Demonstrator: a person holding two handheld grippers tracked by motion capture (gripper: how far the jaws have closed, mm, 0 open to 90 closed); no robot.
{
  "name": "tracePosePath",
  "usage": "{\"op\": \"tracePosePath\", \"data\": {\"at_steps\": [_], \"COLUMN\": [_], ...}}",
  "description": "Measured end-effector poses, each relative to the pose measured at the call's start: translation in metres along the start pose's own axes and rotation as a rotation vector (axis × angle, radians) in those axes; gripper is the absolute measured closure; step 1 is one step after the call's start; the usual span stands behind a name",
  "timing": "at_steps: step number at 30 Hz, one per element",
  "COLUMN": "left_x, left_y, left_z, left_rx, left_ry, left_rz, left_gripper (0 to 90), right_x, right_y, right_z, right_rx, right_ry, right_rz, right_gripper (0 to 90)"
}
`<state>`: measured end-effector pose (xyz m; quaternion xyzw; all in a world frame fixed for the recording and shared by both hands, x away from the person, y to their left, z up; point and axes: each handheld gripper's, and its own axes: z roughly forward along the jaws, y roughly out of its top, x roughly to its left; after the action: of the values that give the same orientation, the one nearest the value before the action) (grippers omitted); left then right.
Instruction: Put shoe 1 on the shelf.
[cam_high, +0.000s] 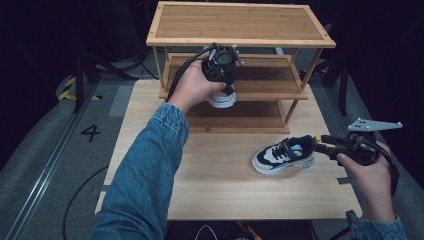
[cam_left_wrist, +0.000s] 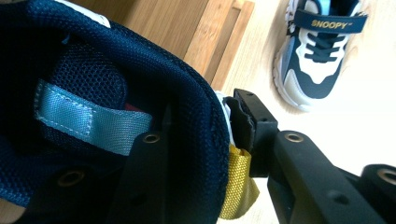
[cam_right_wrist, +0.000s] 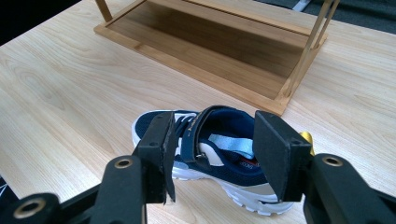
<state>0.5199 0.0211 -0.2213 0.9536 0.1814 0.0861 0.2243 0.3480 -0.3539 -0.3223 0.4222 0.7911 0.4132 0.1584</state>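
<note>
— Where our left gripper (cam_left_wrist: 196, 140) pinches, what do we hold?

— Its jaws are clamped on the padded heel collar of a navy mesh sneaker with a white sole (cam_high: 222, 98), one jaw inside, one outside by a yellow pull tab (cam_left_wrist: 238, 186). We hold it at the middle shelf of the three-tier bamboo rack (cam_high: 240, 25); our hand hides most of it.

— And our right gripper (cam_right_wrist: 212, 154)?

— Jaws spread apart, gripping nothing, at the heel of the matching navy, grey and white strap sneaker (cam_high: 283, 155) lying on the pale wooden table (cam_high: 210, 185).
</note>
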Motion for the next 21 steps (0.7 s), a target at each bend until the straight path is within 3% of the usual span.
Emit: {"op": "tracePosePath", "data": {"at_steps": [1, 2, 5, 8, 10, 13, 15, 16, 18, 20, 21], "left_x": [0.001, 0.000, -0.001, -0.004, -0.006, -0.012, -0.014, -0.015, -0.015, -0.014, -0.015], "left_y": [0.001, 0.001, 0.004, 0.005, 0.005, 0.005, 0.004, 0.004, 0.004, 0.003, 0.003], "left_z": [-0.001, -0.001, -0.004, -0.003, -0.003, -0.005, -0.005, -0.006, -0.008, -0.009, -0.009], "left_rx": [0.002, -0.007, -0.009, -0.029, -0.055, -0.049, -0.066, -0.073, -0.118, -0.143, -0.166], "left_ry": [0.009, 0.025, 0.088, 0.121, 0.145, 0.193, 0.188, 0.191, 0.226, 0.234, 0.233], "left_rz": [0.008, -0.009, 0.038, 0.042, 0.018, -0.007, -0.077, -0.091, -0.080, -0.063, -0.077], "left_gripper": [66.0, 63.5, 57.2, 46.7, 40.3, 40.4, 37.2, 38.3, 39.7, 38.0, 35.7], "right_x": [0.000, 0.000, 0.001, 0.002, 0.003, 0.004, 0.006, 0.006, 0.007, 0.008, 0.009], "right_y": [0.000, 0.000, 0.000, 0.001, 0.001, 0.001, 0.002, 0.002, 0.002, 0.002, 0.002], "right_z": [0.000, 0.000, 0.001, 0.001, 0.001, 0.002, 0.004, 0.005, 0.007, 0.008, 0.008], "right_rx": [0.000, 0.000, 0.001, 0.002, -0.002, -0.002, -0.001, 0.000, 0.008, 0.010, 0.006], "right_ry": [0.000, 0.001, 0.002, 0.007, 0.006, 0.008, 0.011, 0.010, 0.008, 0.005, 0.007], "right_rz": [0.000, -0.001, -0.006, -0.012, -0.019, -0.030, -0.032, -0.038, -0.044, -0.046, -0.053], "right_gripper": [50.1, 50.1, 50.0, 50.0, 49.9, 49.7, 49.7, 49.6, 49.5, 49.4, 49.2]}}
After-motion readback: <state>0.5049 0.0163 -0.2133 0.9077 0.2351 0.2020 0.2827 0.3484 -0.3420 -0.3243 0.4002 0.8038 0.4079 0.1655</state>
